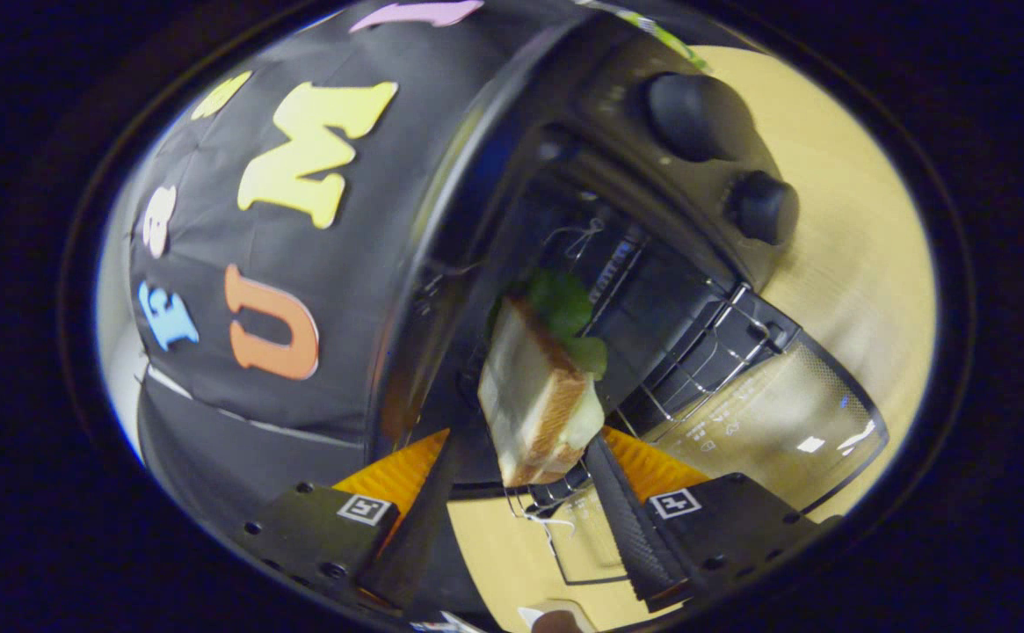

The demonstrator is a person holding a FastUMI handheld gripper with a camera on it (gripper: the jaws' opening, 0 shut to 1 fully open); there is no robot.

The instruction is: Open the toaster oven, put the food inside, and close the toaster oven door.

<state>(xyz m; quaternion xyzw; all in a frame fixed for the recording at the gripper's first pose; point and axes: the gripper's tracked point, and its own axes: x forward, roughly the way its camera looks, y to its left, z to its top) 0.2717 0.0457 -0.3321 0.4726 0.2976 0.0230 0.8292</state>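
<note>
- Now the gripper (pixel 520 479) is rolled hard to one side, so the whole scene looks tilted.
- Its fingers (pixel 626 519) are spread, with a sandwich (pixel 536 404) between their tips; whether both press on it I cannot tell.
- The sandwich is toasted bread with a pale filling, and green lettuce (pixel 564 308) sticks out at its far end.
- Just beyond it stands the oven (pixel 512 176), dark, its door (pixel 775 422) swung down and open.
- The sandwich's far end is at the mouth of the oven, over the wire rack (pixel 696 352).
- Two round knobs (pixel 696 114) sit on the oven's front beside the opening.
- The oven rests on a pale wood surface (pixel 863 246).
</note>
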